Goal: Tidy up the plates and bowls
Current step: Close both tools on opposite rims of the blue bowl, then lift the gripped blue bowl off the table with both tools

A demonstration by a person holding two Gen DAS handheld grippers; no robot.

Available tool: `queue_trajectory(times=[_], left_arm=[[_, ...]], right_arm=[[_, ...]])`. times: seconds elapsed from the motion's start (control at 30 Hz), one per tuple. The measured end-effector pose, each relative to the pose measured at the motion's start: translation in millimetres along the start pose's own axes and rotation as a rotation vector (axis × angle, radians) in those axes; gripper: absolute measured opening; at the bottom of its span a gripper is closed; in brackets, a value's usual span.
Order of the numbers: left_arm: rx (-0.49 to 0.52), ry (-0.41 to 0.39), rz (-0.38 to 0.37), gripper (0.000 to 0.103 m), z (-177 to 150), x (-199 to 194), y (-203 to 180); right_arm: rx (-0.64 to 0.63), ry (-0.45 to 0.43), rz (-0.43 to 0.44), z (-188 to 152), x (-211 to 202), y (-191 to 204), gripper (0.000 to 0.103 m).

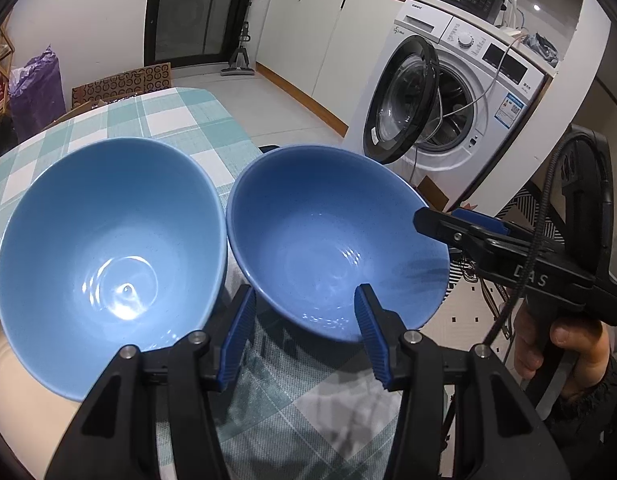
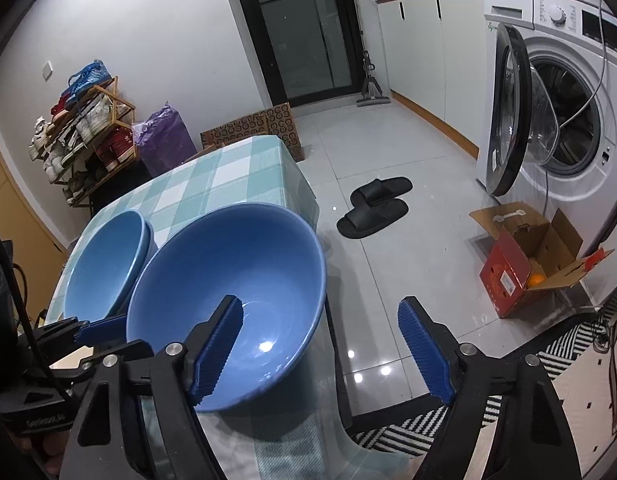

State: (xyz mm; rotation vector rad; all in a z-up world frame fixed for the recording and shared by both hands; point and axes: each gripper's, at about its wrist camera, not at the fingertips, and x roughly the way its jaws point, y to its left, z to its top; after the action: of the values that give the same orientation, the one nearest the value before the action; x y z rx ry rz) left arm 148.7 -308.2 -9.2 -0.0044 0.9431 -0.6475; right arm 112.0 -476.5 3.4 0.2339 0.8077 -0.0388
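From the left wrist view, two blue bowls sit side by side on the bench [image 1: 168, 112], rims almost touching: a lighter bowl [image 1: 108, 232] on the left and a darker bowl [image 1: 328, 232] on the right, near the bench's edge. The left gripper [image 1: 304, 328] is spread over the darker bowl's near rim, one finger outside the wall and one over the inside, and neither pad visibly presses on it. The right gripper [image 1: 440, 218], with the person's hand [image 1: 556, 344] on its handle, reaches the same bowl's far right rim. A cream plate [image 1: 4, 360] peeks in at the lower left. I'd say the step in hand is taking up the darker bowl to nest it in its neighbour.

From the right wrist view, the right gripper stands wide apart across the darker bowl's right rim, nothing pinched. Next it needs to close on the rim, lift the bowl clear and carry it over the lighter one.

The bench wears a teal checked cloth. Around it are grey floor tiles, black slippers [image 2: 372, 208], an open cardboard box [image 2: 520, 260], a washing machine [image 2: 568, 128] with its door ajar and a shoe rack [image 2: 80, 132].
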Motion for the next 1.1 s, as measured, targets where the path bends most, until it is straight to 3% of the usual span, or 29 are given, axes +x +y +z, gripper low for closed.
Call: queue_trajectory(times=[0.57,0.97,1.1], left_arm=[[-0.023,0.005,-0.006,0.05,3,2,1],[-0.003,-0.007,0.013,0.05,4,4,-2],[0.002,-0.012,0.018,0.041,4,3,-2]], right_arm=[[-0.04,0.028,0.013,6,29,11,0.034],[-0.063,0.016,-0.018,2,29,10,0.022],[-0.076,0.009,-0.038,0,26,9,0.021]])
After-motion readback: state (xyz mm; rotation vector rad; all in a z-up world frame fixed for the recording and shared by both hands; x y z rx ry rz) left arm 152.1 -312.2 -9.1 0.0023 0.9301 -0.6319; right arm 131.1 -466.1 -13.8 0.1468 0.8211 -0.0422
